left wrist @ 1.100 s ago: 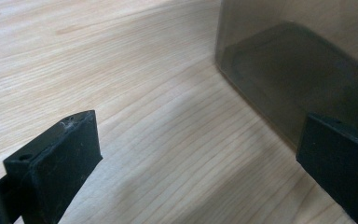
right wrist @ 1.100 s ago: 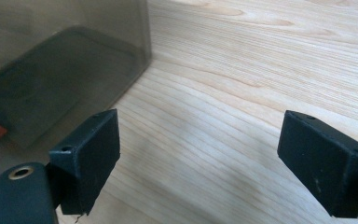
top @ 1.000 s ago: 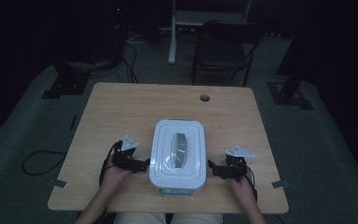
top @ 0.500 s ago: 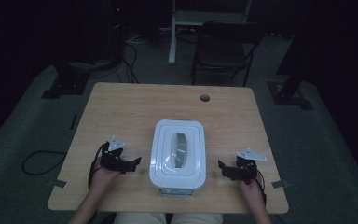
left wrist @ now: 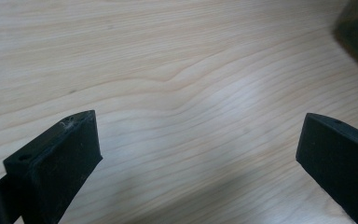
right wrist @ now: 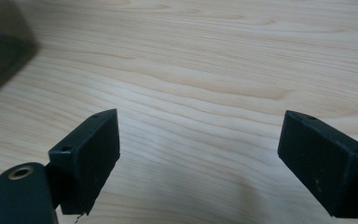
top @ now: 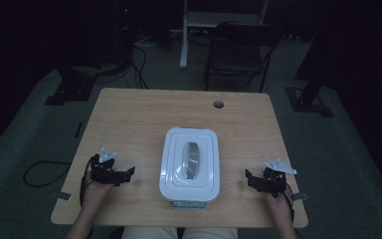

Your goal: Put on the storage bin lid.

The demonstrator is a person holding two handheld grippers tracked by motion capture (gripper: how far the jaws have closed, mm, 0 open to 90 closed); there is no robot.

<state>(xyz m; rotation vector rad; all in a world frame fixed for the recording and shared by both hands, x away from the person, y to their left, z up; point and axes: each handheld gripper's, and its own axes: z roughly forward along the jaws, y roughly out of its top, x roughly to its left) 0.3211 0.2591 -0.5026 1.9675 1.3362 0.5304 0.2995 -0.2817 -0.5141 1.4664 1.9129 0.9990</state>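
White rectangular plastic lidded container (top: 189,164) sits on the wooden tabletop (top: 129,124); left gripper (top: 122,175) and right gripper (top: 251,180) flank it, jaws wide open, empty.

A pale wooden desk (top: 129,124) stands on a grey carpet (top: 25,144), with a round cable hole (top: 219,104) near its far edge (right of centre). Beyond that edge stands a dark chair (top: 241,47). A black cable (top: 42,172) loops on the floor off the left edge.
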